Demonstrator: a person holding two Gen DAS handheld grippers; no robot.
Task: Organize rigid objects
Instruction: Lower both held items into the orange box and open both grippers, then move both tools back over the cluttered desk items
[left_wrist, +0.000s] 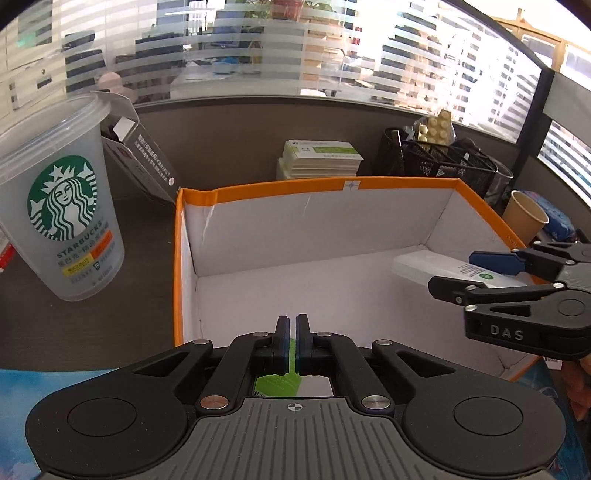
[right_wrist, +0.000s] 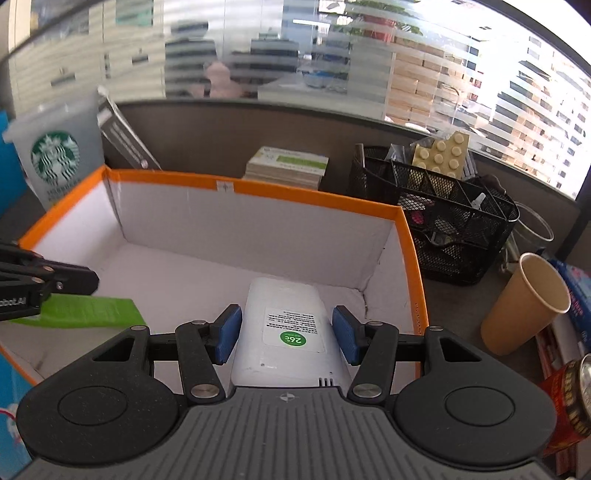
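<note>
Left wrist view: left tool (left_wrist: 291, 341) pressed together on a thin green card (left_wrist: 279, 384), light and stiff, held edgewise over the near end of the orange box (left_wrist: 258, 187).

Right wrist view: right tool (right_wrist: 287, 338) pinching a white remote (right_wrist: 284, 332) across its smooth, slippery-looking sides; judged light and rigid, carried over the box floor at the right.

Each fisheye camera is sitting just behind its own gripper's two fingers, tilting forward and down into the orange-rimmed, white-lined cardboard box (left_wrist: 369, 183) from close above its near edge. The left wrist view is looking from the box's near-left side, the right wrist view from its near-right. Both are sharing the box (right_wrist: 314, 199), the frosted plastic Starbucks cup (left_wrist: 66, 206) (right_wrist: 55, 162), the black wire-mesh desk organiser (left_wrist: 439, 162) (right_wrist: 450, 218) and the striped glass partition behind.
</note>
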